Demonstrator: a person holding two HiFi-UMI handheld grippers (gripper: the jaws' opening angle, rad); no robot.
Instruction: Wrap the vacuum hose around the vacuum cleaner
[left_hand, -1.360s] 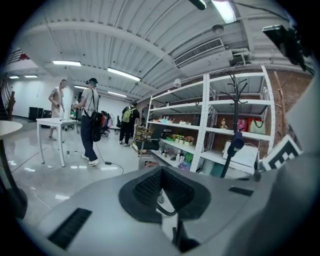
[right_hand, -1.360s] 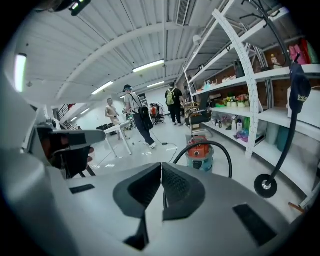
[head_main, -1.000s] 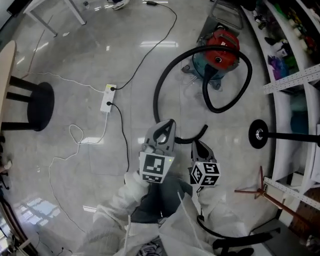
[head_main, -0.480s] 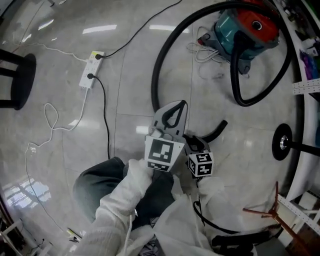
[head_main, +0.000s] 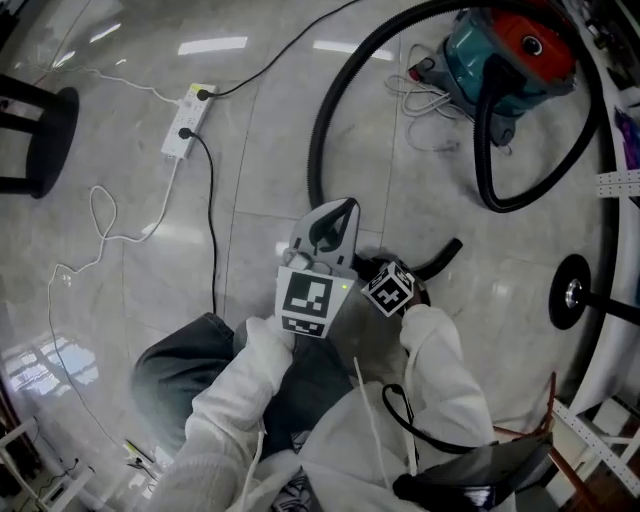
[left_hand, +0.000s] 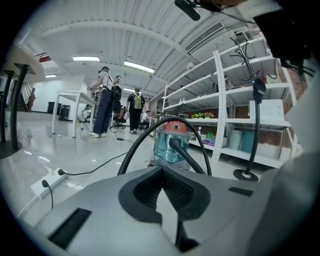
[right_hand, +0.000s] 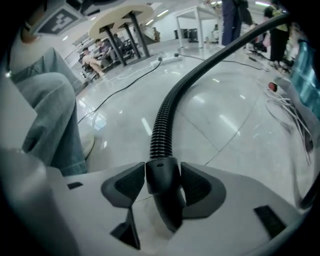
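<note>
Vacuum hose (right_hand: 161, 120), black, ribbed: is lying looped across the floor (head_main: 500, 300) from the canister vacuum cleaner (head_main: 510, 50). Is likely handling light and floppy, so the rigid end cuff (right_hand: 160, 175) is offering the firmest hold. Right gripper (right_hand: 162, 189) jaws are opening astride that cuff; left gripper (left_hand: 162, 185) jaws are sitting closed, empty.

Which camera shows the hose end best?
The right gripper view: the hose end sits close up between its opening fingers. The head view shows it small and partly hidden. The left gripper view misses it.
</note>
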